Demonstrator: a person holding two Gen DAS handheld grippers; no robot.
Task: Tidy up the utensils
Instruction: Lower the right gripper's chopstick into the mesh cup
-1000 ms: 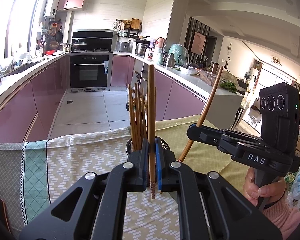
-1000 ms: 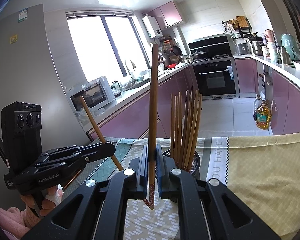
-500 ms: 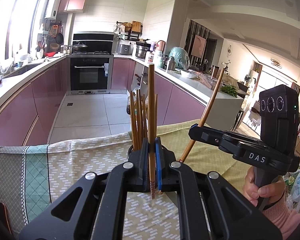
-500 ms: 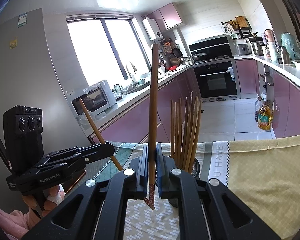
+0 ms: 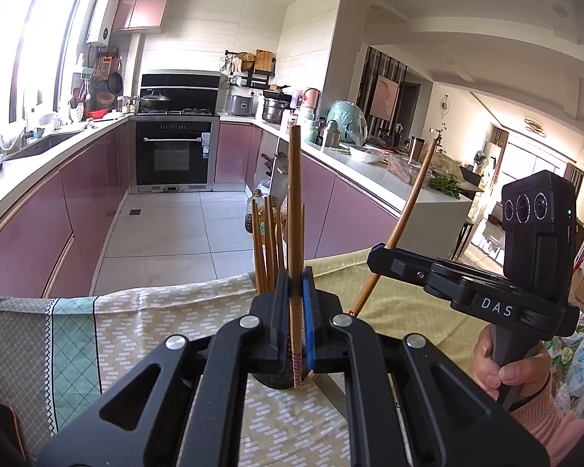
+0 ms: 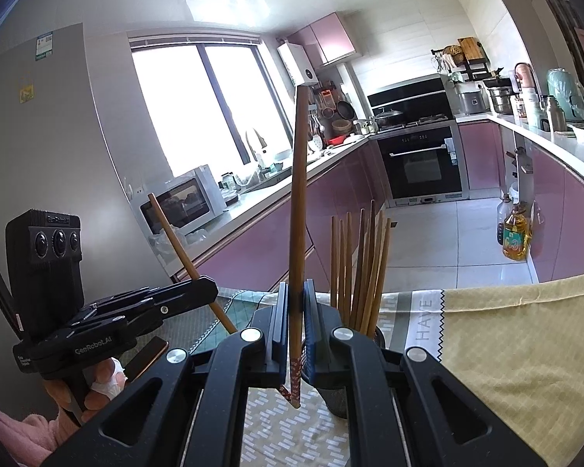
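Observation:
My left gripper [image 5: 295,292] is shut on a brown chopstick [image 5: 294,210] that stands upright, its patterned end poking out below the fingers. Right behind it a dark mesh holder [image 5: 270,380] on the table holds several chopsticks [image 5: 266,245]. In the right wrist view my right gripper [image 6: 295,303] is likewise shut on an upright chopstick [image 6: 298,194], with the holder [image 6: 335,393] and its chopsticks [image 6: 360,264] just right of the fingers. Each gripper shows in the other's view: the right gripper [image 5: 373,260] with its slanted chopstick [image 5: 408,202], and the left gripper [image 6: 210,292] with its own chopstick [image 6: 179,241].
A patterned yellow and green tablecloth [image 5: 97,330] covers the table. A flat dark object with a brown edge [image 6: 144,354] lies at the table's left end. Beyond the table edge are the tiled kitchen floor, pink cabinets and an oil bottle [image 6: 514,237].
The holder and its chopsticks sit a little lower in both views, now partly behind the fingers. Both grippers stay shut on their chopsticks.

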